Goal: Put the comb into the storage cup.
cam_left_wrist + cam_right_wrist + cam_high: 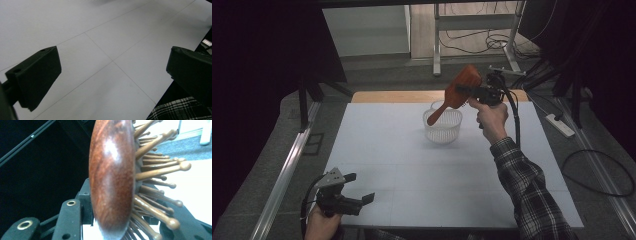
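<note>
No readable text, label, brand, number or sign in any view. Wooden hairbrush (112,177): plain grain, no mark. White tabletop (105,82): thin ruled lines only, no lettering. Gripper bodies: bare black, no print legible.

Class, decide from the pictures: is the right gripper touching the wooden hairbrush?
Touching. The right gripper view shows the hairbrush clamped between the right gripper's jaws; the high view shows it held aloft above the basket.
</note>
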